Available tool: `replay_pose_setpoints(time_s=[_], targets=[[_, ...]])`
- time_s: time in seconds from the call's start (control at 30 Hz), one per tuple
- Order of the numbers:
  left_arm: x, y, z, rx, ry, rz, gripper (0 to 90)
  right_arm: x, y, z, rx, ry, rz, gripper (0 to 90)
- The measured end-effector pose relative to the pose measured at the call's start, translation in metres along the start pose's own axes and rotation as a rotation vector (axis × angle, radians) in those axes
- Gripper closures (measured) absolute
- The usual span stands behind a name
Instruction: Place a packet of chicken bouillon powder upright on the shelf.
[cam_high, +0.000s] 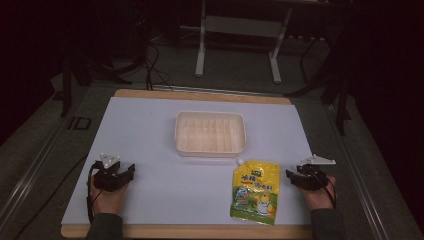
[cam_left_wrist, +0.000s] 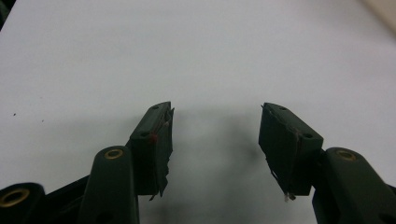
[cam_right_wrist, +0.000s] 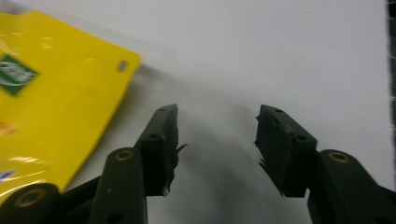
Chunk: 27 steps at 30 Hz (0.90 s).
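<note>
Here, at the near edge of a white sheet (cam_high: 150, 135) on a wooden table (cam_high: 200, 231), the left gripper (cam_high: 131, 169) and right gripper (cam_high: 290, 174) rest with jaws apart, empty; a yellow pouch (cam_high: 256, 192) lies just beside the right one; beyond, an empty plastic tray (cam_high: 210, 133); farther, a white stand (cam_high: 240, 30) in a dark room.

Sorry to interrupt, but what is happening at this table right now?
A person sits with a gripper in each hand, both open and holding nothing. The right gripper rests just beside a yellow spouted pouch lying flat on the white mat. The left gripper rests apart at the other side. An empty white tray waits farther back.
</note>
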<state>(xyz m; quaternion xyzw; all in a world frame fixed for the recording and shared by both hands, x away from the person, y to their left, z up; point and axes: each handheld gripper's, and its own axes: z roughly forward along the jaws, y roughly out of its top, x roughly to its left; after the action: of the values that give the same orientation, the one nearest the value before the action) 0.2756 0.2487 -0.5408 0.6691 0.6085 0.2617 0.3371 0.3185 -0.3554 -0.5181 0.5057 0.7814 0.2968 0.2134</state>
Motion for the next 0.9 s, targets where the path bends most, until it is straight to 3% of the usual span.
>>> replay_pose_setpoints(time_s=[0.13,0.17,0.27,0.5,0.73,0.9], targets=[[0.001,0.0,-0.002,-0.006,0.007,0.006,45.0,0.001,0.001,-0.003,-0.004,0.022,-0.007,47.7],[0.002,-0.001,-0.002,-0.016,-0.005,0.002,45.2,0.001,0.005,-0.009,-0.02,0.057,-0.027,45.5],[0.001,0.0,-0.003,-0.018,-0.009,0.012,45.2,0.001,0.01,-0.014,-0.036,0.102,-0.04,42.1],[-0.002,-0.001,-0.002,-0.016,-0.003,0.028,45.0,-0.002,0.021,-0.02,-0.012,0.194,-0.095,33.8],[-0.005,-0.001,-0.001,-0.007,0.006,0.047,44.5,0.0,0.026,-0.011,0.015,0.238,-0.107,29.6],[-0.007,-0.001,0.0,0.002,0.016,0.066,44.5,0.005,0.023,0.007,0.029,0.284,-0.098,26.8]])
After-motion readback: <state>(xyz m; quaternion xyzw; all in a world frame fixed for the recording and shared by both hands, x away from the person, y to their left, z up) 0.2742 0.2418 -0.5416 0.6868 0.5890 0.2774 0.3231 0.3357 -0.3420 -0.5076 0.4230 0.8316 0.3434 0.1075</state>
